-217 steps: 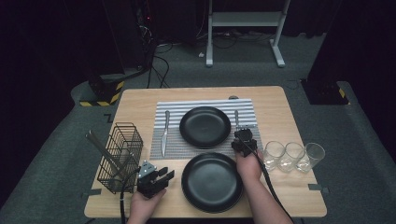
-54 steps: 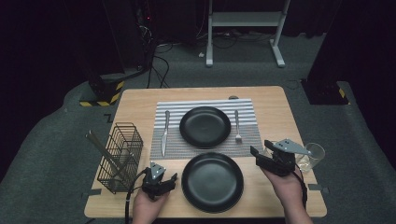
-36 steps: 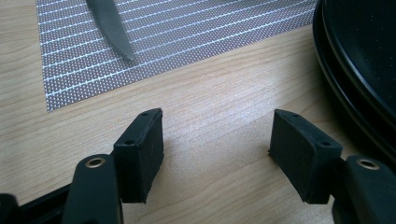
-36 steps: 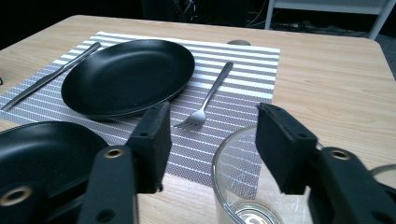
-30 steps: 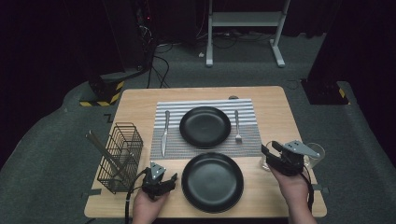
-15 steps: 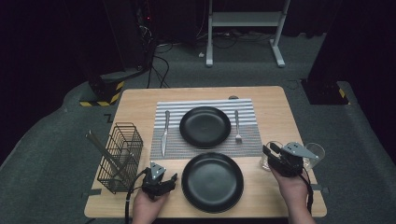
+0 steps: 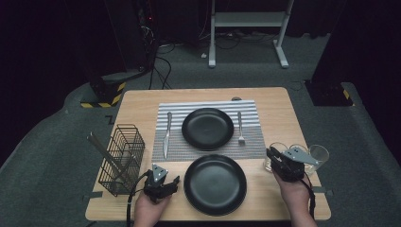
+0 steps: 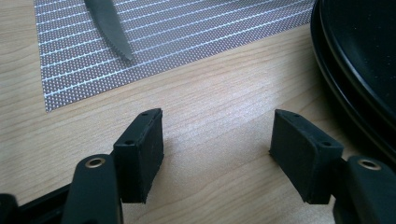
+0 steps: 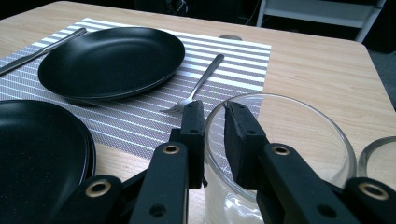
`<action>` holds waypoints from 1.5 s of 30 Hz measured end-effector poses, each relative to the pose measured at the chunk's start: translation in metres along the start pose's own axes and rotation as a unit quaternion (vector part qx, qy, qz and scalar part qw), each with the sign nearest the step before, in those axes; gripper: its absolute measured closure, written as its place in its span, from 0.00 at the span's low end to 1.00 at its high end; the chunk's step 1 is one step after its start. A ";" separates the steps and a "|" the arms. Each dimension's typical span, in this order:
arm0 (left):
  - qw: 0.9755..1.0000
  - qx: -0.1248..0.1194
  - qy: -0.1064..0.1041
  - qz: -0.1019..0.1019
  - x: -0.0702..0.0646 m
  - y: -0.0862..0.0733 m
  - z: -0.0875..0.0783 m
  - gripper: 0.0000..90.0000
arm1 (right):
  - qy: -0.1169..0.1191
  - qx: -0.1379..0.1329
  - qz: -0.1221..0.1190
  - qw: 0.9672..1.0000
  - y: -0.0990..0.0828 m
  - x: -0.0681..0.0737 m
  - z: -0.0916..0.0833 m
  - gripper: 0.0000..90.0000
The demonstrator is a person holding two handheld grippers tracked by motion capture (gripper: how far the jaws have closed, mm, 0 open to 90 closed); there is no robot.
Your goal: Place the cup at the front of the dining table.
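The right gripper (image 9: 214, 112) had just been closing on the rim of a glass (image 9: 280, 154) at the table's (image 7: 274, 101) right edge, one jaw inside; thin, slippery, breakable. The left gripper (image 8: 217, 140) rested open, empty.

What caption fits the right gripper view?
Right hand-held gripper pinches a glass rim beside black plates and a fork.

The wooden table (image 7: 279, 106) carries a striped placemat (image 7: 208, 150), a wire basket (image 7: 122, 158), a black plate (image 7: 215, 184) and glasses (image 7: 318, 155).
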State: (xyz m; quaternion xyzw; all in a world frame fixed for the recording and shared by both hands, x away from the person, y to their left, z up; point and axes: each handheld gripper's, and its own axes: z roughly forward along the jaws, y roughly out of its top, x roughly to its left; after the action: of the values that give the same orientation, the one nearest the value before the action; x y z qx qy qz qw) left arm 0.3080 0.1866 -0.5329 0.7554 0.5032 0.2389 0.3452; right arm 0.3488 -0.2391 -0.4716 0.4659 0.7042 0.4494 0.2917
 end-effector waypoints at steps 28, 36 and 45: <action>1.000 0.000 -0.001 0.002 0.000 0.000 0.000 0.38 | 0.044 -0.001 -0.026 0.999 0.002 0.030 0.001 0.87; 1.000 0.000 -0.002 0.002 0.000 0.000 0.000 0.38 | 0.055 -0.003 -0.034 0.998 0.004 0.039 0.000 0.90; 1.000 0.000 -0.001 0.002 0.000 0.000 0.000 0.38 | 0.069 -0.008 -0.037 0.997 0.005 0.047 0.001 0.91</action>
State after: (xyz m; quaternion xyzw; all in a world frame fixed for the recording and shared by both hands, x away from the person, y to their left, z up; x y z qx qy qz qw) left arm 0.3078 0.1863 -0.5330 0.7568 0.5010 0.2386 0.3454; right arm 0.3327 -0.1945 -0.4676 0.4047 0.7362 0.4747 0.2623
